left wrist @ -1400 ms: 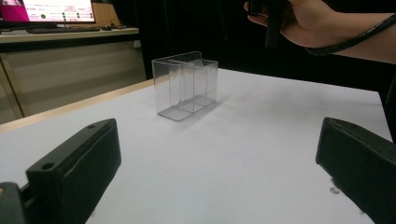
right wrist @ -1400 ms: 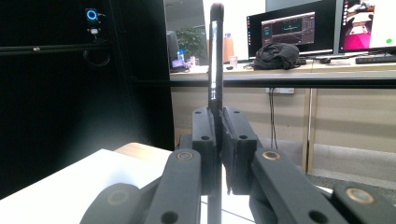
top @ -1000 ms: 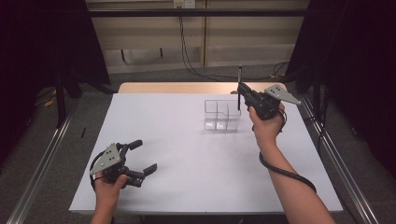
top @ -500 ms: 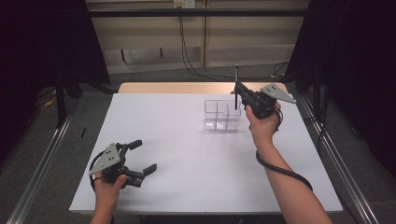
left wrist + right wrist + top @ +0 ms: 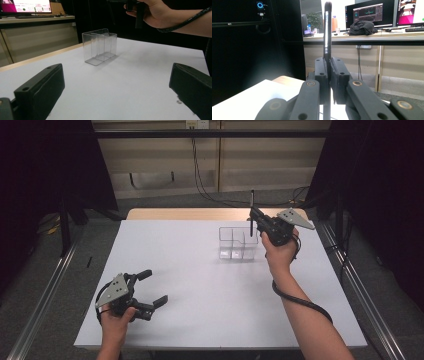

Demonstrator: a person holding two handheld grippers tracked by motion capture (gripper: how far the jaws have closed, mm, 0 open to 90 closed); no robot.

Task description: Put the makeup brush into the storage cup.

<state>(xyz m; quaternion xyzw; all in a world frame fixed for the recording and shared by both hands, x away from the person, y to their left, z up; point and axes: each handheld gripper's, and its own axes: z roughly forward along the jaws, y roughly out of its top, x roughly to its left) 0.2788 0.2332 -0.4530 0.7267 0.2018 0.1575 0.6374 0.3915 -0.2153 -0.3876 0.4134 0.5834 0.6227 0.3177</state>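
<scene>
Above the clear box (image 5: 238, 244), right gripper (image 5: 255, 220) pinches slim black stick (image 5: 327, 30).

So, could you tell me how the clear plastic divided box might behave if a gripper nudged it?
The clear plastic divided box looks thin-walled and empty, so probably light. On the smooth white table it would likely slide. Tall for its narrow base in the left gripper view, it might tip.

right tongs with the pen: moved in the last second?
Yes, slightly. In the high view the right tongs, shut on the thin black pen, have crept left and farther back toward the clear divided box, which stayed put.
</scene>
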